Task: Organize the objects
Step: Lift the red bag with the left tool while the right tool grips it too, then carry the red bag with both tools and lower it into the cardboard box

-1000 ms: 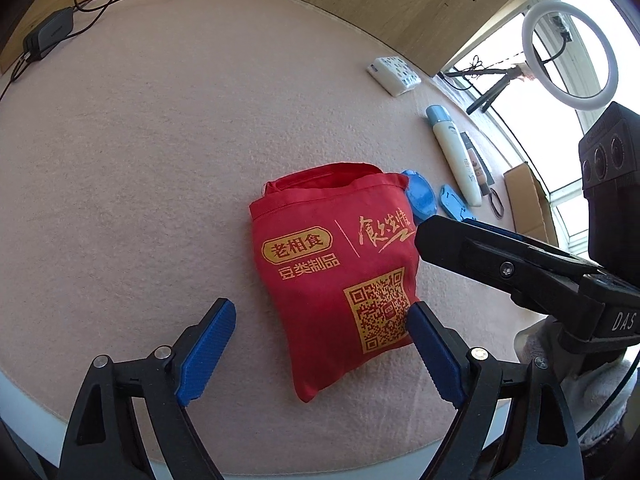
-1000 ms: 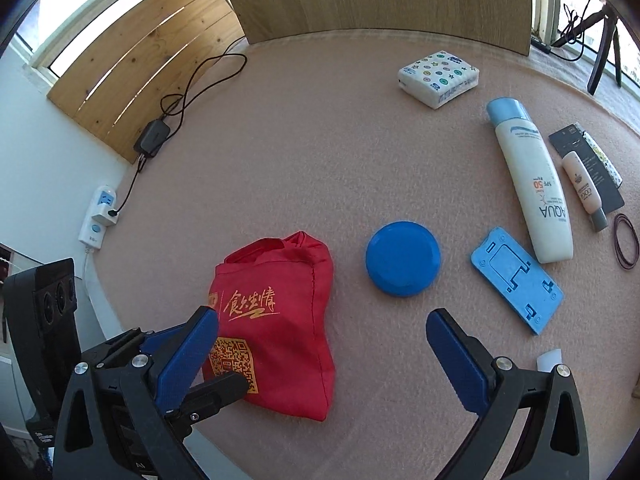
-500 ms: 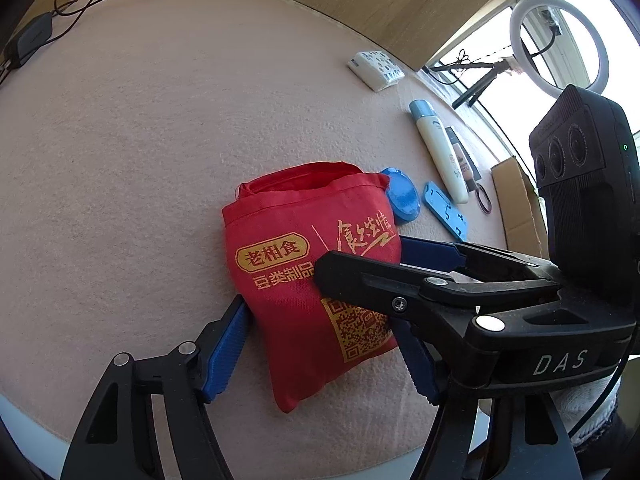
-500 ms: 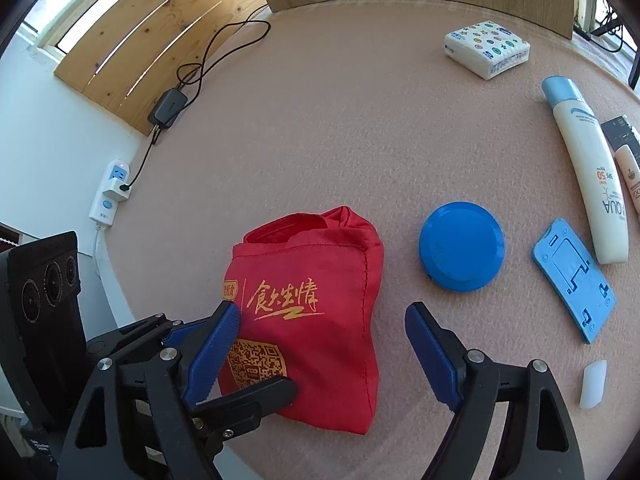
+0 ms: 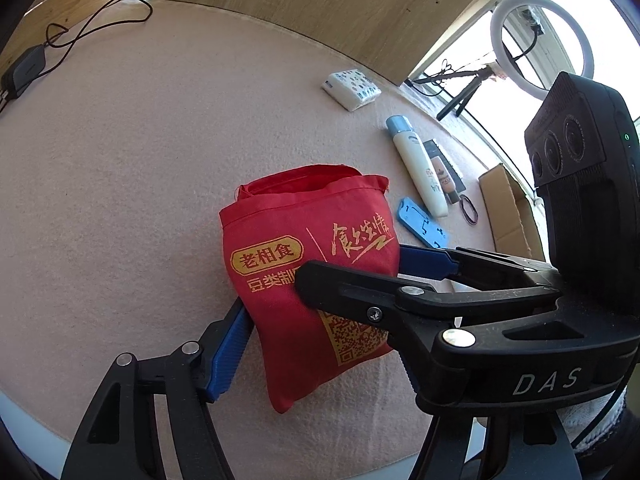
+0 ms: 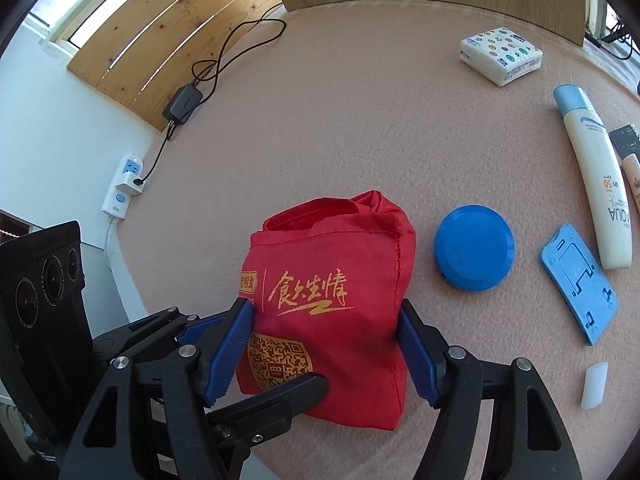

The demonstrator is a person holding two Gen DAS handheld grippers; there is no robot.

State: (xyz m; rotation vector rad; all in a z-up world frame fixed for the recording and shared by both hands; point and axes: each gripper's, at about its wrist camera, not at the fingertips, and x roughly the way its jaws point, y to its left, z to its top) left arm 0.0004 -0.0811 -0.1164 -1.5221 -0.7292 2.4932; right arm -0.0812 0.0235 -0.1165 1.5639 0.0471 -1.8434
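- Presently we find the red cloth bag [image 6: 328, 304] lying flat on the pink felt table cover [image 6: 360, 120], its mouth turned away from us and slightly agape, gold lettering and a QR code facing up.
- Right gripper [image 6: 326, 354]: its jaws have just been closing, and the blue pads now press the bag's two side edges at about mid-height, bag between them.
- Left gripper [image 5: 320, 340]: jaws have also been closing; its left pad lies against the bag's left edge. Its right finger is hidden behind the right gripper's black arm, so we cannot tell whether that side presses the cloth.
- Just right of the bag, apart from it, lies a blue round lid [image 6: 474, 254]; further right, a blue phone stand [image 6: 578, 282] lying flat.
- Beyond these, a white sunscreen tube [image 6: 596, 184] with a pale blue cap, and a patterned tissue pack [image 6: 502, 54] near the far edge.
- A small white piece [image 6: 595, 384] rests near the table's lower right.
- Far left, a black power adapter [image 6: 182, 102] with looped cable.
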